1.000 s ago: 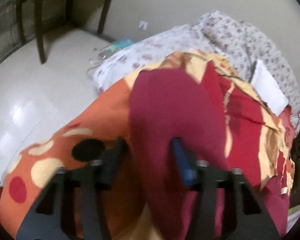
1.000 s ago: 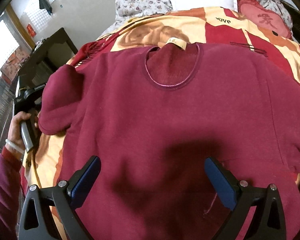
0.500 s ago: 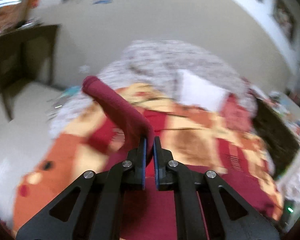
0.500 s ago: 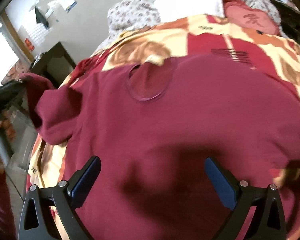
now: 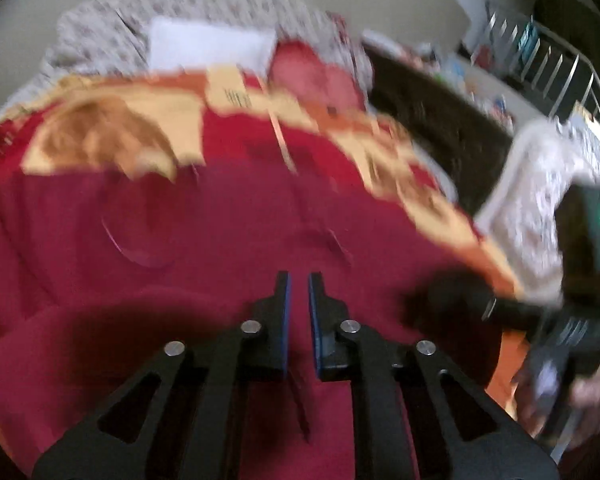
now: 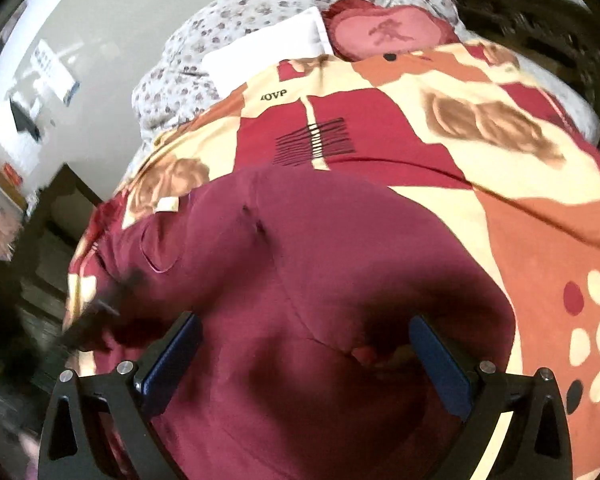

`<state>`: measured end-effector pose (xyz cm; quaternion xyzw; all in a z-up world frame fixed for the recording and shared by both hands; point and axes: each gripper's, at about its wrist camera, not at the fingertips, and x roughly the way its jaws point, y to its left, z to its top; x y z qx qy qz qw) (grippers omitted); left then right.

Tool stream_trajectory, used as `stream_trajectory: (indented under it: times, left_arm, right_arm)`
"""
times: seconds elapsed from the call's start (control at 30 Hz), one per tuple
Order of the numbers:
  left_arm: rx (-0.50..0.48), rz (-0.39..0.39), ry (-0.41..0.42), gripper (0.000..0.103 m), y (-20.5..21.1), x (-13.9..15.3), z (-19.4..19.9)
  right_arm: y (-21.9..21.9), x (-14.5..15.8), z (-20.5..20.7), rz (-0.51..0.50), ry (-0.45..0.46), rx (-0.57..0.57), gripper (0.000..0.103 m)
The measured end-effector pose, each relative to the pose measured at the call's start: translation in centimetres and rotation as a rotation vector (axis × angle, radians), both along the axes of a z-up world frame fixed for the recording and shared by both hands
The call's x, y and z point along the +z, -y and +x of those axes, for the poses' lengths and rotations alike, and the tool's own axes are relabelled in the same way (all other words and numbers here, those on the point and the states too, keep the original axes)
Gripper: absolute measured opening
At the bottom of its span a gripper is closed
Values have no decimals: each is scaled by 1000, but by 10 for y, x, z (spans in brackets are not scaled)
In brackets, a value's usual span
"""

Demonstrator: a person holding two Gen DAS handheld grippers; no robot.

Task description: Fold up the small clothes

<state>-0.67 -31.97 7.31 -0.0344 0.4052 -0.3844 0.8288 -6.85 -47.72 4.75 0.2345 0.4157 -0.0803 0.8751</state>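
A maroon sweater (image 5: 220, 240) lies flat on a red, orange and cream bedspread (image 5: 100, 140). Its round neckline (image 5: 140, 240) shows at the left of the blurred left wrist view. My left gripper (image 5: 299, 280) hovers over the sweater's body. Its jaws are opening, a narrow gap shows, and nothing is pinched between the pads. In the right wrist view the sweater (image 6: 320, 260) fills the middle, with its neck label (image 6: 168, 204) at the upper left. My right gripper (image 6: 305, 320) stands wide open just above the cloth, holding nothing.
A white pillow (image 6: 268, 48), a red cushion (image 6: 388, 32) and a floral quilt (image 6: 188, 60) lie at the head of the bed. A dark bed frame (image 5: 440, 120) and a metal rack (image 5: 560, 60) stand to the right. A hand (image 5: 588, 396) holds the other gripper at the right edge.
My left gripper shut on the sweater's sleeve, lifted it and swung it across over the body, then parted its jaws off it. My right gripper shifted toward the sweater's right side, still open.
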Motion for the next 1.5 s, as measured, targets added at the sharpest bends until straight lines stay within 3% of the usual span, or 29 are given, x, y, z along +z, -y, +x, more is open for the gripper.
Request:
stream_trajectory:
  times: [0.03,0.17,0.2,0.23,0.3,0.37,0.43,0.53,0.63,0.73,0.77,0.8,0.87,0.93,0.97,1.0,1.2,1.3,1.37,1.43,1.5]
  left_arm:
    - [-20,14,-8,34,0,0,-7]
    - [-60,6,32,48,-40,30,-39]
    - [-47,17,56,57,-53,36,-43]
    - [-1,43,101,67,-72,41,-46]
    - [124,114,174,74,-106,43,-39]
    - [218,198,161,74,-133,31,-23]
    - [297,274,76,74,-152,7,-2]
    - [351,321,-53,74,-172,-30,14]
    - [360,321,-81,74,-181,-48,10]
    - [370,293,-88,74,-184,-48,5]
    - [374,290,-89,74,-184,-48,3]
    - [377,290,-89,74,-182,-51,3]
    - [379,302,-77,74,-182,-53,3]
    - [381,299,-73,74,-183,-51,5]
    - [386,289,-78,74,-180,-50,11]
    - [393,274,-85,74,-180,-49,13]
    - [431,224,-44,74,-180,-35,14]
    - [433,249,-44,74,-170,-41,16]
    - [436,294,-52,74,-165,-48,17]
    - [432,260,-70,74,-171,-48,15]
    - [425,244,-75,74,-178,-47,11]
  right_arm:
    - [0,2,0,-7,5,5,103]
    - [-7,12,3,-58,29,50,103]
    - [-10,15,5,-55,45,68,103]
    - [-13,17,8,-51,60,91,103]
    - [-26,20,15,-56,85,161,103]
    - [-38,19,23,-78,92,214,103]
    - [-54,13,34,-111,89,282,103]
    - [-62,5,48,-206,43,305,100]
    - [-50,8,55,-291,95,237,99]
    - [-41,-10,77,-237,45,272,99]
    - [-41,-19,85,-216,13,286,94]
    - [-43,-27,90,-191,3,312,72]
    - [-50,-41,97,-166,-16,350,39]
    - [-55,-44,99,-214,-14,361,26]
    - [-55,-41,97,-211,1,363,13]
    - [-52,-37,94,-200,14,360,7]
    - [-22,32,62,-271,177,262,6]
    - [-6,28,67,-244,119,232,6]
    - [0,2,78,-258,-6,196,6]
    - [6,-14,85,-253,-128,166,10]
    - [2,-2,78,-224,-47,171,12]
